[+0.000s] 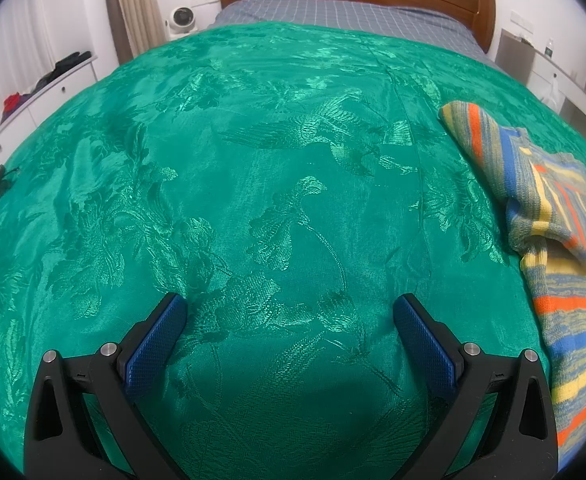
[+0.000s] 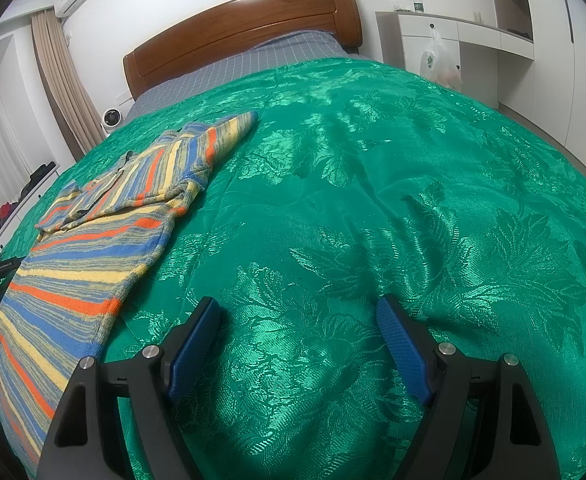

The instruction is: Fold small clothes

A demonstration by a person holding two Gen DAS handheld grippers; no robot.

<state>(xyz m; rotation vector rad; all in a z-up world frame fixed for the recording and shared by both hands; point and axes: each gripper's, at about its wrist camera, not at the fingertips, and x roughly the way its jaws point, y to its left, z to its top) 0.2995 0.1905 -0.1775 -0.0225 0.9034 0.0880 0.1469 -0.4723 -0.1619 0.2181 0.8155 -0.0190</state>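
Both tongs, left tongs (image 1: 289, 308) and right tongs (image 2: 297, 312), gape apart and empty above the green bedspread (image 2: 373, 200); the striped sweater (image 2: 105, 236) lies flat between them, untouched.

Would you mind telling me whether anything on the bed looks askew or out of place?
The striped sweater lies crooked on the green bedspread: one sleeve sticks out toward the headboard, and the other sleeve is bunched across the chest. Both tongs, left and right, are open and empty.

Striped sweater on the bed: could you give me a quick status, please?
Left gripper open, empty. Right gripper open, empty. Striped sweater flat on green bedspread, one sleeve folded in. Nothing in the way.
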